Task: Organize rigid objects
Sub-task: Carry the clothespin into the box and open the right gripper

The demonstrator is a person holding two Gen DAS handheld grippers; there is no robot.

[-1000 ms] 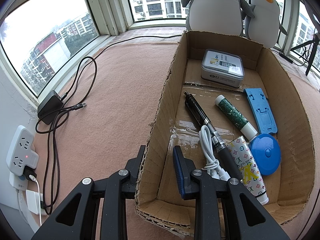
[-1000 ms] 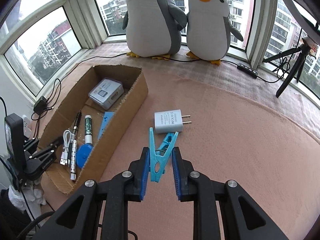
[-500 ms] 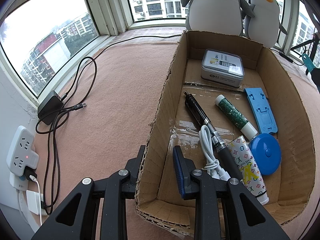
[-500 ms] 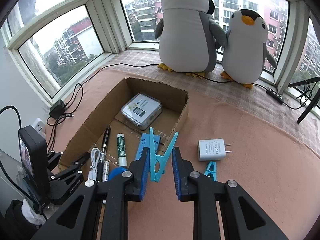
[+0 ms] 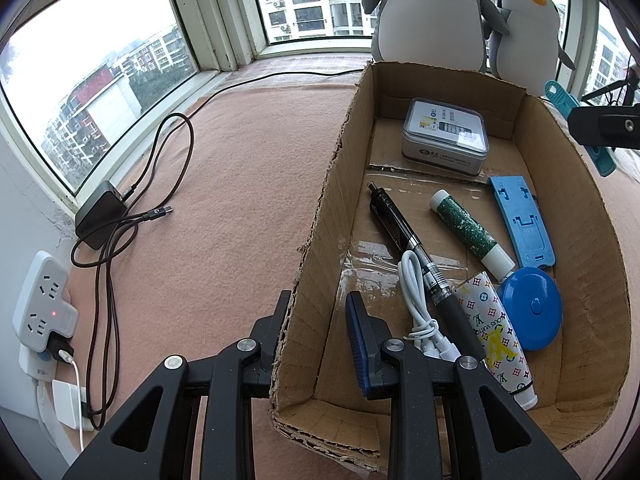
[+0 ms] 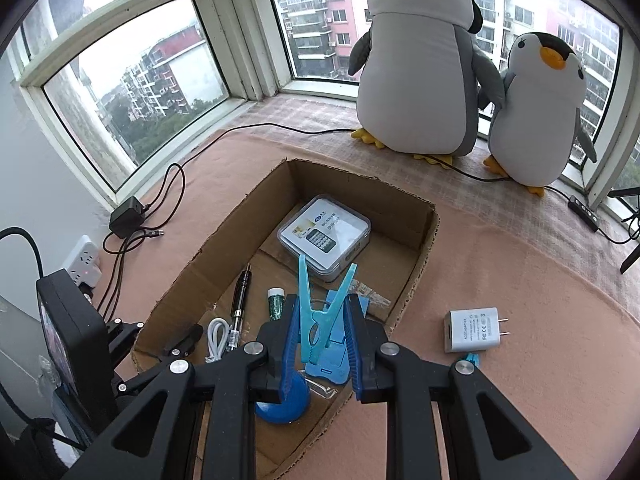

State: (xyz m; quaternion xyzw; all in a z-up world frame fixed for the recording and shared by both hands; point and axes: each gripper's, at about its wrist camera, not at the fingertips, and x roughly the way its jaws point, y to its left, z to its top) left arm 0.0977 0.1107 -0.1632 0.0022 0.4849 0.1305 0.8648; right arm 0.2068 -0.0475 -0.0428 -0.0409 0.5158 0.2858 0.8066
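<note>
Since a second ago, the right claw (image 6: 322, 336) has carried its teal clothespin (image 6: 320, 312) sideways from the open mat to a spot above the cardboard box (image 6: 416, 248); the left claw (image 5: 316, 332) has stayed put.

From the right wrist view, the right claw is nearly closed, its blue pads pinching the clothespin by its lower half so that the two prongs point up and away in a V. It hangs over the near right part of the box, above a blue phone stand (image 6: 334, 354) and a round blue case (image 6: 284, 400). The same clothespin shows at the right edge of the left wrist view (image 5: 560, 98), beside the box's far right wall.

The left claw is clamped on the box's near left wall, one finger outside and one inside.

Lying in the box are a grey tin with a white label (image 5: 446, 136) at the far end, a black pen (image 5: 404, 236), a green and white tube (image 5: 466, 232), a coiled white cable (image 5: 416, 292) and a patterned white tube (image 5: 494, 328).

On the pink mat to the right of the box rests a white charger plug (image 6: 472, 330), with a second teal clothespin (image 6: 472, 358) partly hidden just beside it. Two plush penguins (image 6: 424, 68) stand by the window.
</note>
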